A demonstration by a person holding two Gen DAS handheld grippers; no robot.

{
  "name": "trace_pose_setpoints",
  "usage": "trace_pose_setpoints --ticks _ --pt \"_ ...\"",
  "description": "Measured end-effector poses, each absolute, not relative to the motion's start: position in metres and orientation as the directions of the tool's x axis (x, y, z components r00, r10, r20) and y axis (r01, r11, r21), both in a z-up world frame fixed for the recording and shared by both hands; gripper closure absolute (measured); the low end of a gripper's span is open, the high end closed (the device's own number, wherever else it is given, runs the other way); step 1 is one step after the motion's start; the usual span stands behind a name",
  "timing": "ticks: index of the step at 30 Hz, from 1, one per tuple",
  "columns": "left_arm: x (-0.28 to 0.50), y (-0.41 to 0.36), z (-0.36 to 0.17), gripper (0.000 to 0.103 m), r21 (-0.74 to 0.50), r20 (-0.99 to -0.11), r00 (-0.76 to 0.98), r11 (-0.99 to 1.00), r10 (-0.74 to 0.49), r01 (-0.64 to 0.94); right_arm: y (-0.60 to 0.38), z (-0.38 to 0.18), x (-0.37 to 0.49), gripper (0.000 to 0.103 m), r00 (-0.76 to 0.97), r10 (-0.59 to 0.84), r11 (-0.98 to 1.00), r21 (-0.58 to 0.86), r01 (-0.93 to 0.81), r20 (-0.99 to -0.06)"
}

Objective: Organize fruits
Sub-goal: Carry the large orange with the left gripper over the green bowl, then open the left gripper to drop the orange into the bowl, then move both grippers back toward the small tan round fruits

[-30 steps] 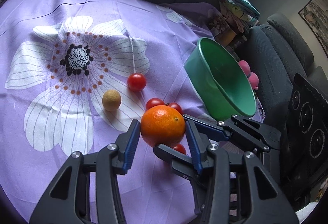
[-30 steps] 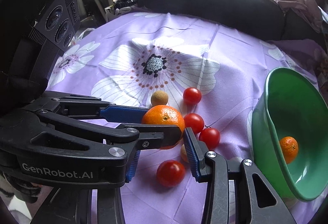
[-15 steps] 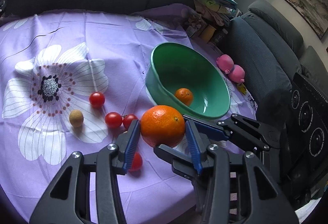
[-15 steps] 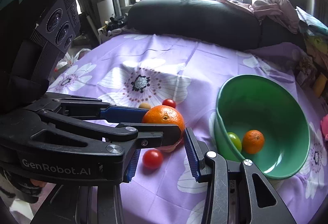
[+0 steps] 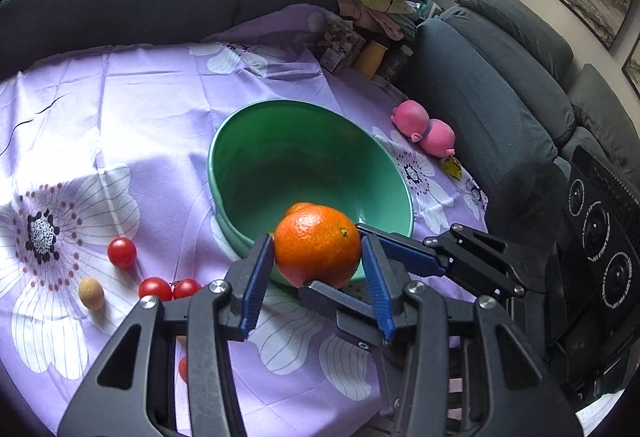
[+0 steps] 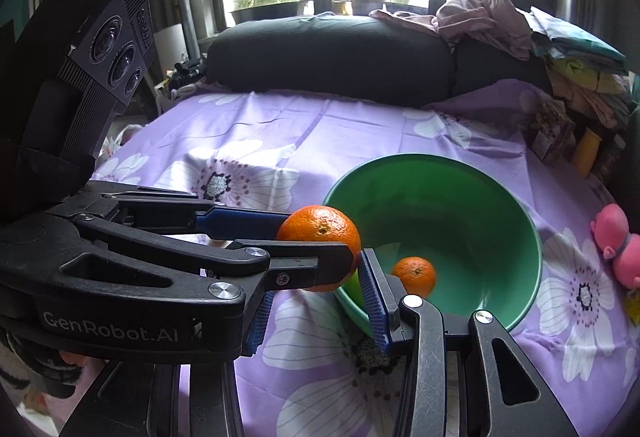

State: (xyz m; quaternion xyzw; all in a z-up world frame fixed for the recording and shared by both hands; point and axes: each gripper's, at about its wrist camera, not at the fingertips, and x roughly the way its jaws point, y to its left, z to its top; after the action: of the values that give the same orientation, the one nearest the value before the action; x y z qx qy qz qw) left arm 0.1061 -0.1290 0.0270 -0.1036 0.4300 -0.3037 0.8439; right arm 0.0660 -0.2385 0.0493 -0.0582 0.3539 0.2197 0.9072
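Note:
A large orange (image 5: 316, 241) (image 6: 320, 227) hangs over the near rim of a green bowl (image 5: 224, 141) (image 6: 532, 237). My left gripper (image 5: 316, 249) is shut on it, blue pads pressed to its left and right sides. My right gripper (image 6: 316, 277) reaches in crosswise and is shut on the same orange, one finger (image 5: 400, 251) behind it and one below. A smaller orange (image 6: 414, 275) lies in the bowl, with a sliver of green fruit beside it. Three cherry tomatoes (image 5: 122, 253) (image 5: 155, 289) (image 5: 186, 287) and a tan round fruit (image 5: 91, 293) lie on the purple flowered cloth at left.
A pink toy pig (image 5: 424, 129) (image 6: 618, 245) lies right of the bowl near the cloth's edge. Jars and a yellow container (image 5: 370, 57) stand at the far right corner. Dark sofas with piled clothes (image 6: 488, 17) ring the table. Another tomato (image 5: 183, 369) shows under my left gripper.
Both grippers have risen and carried the orange rightward, from above the tomatoes to over the bowl's near rim. The grip on the orange looks unchanged.

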Motion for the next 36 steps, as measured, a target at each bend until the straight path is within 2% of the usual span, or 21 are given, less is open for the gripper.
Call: trace_pose_setpoints --ticks 17,19,30,36 --pt "0.148 -0.164 0.000 0.059 -0.474 -0.692 0.378 0.782 -0.615 0.405 -0.272 0.023 0.106 0.060 0.638 0.294 0.934 0.073 -0.349 -0.712" --pt "0.149 -0.165 0.002 0.056 -0.481 -0.686 0.380 0.779 -0.620 0.402 -0.274 0.022 0.107 0.060 0.645 0.280 0.940 0.065 -0.336 -0.711" --pt "0.133 -0.140 0.017 0.017 -0.421 -0.687 0.461 0.825 -0.561 0.377 -0.276 0.036 0.093 0.060 0.688 0.248 0.948 0.026 -0.316 -0.681" --pt "0.109 -0.096 0.024 0.011 -0.349 -0.700 0.540 0.883 -0.468 0.313 -0.272 0.047 0.081 0.060 0.699 0.244 0.946 0.007 -0.323 -0.672"
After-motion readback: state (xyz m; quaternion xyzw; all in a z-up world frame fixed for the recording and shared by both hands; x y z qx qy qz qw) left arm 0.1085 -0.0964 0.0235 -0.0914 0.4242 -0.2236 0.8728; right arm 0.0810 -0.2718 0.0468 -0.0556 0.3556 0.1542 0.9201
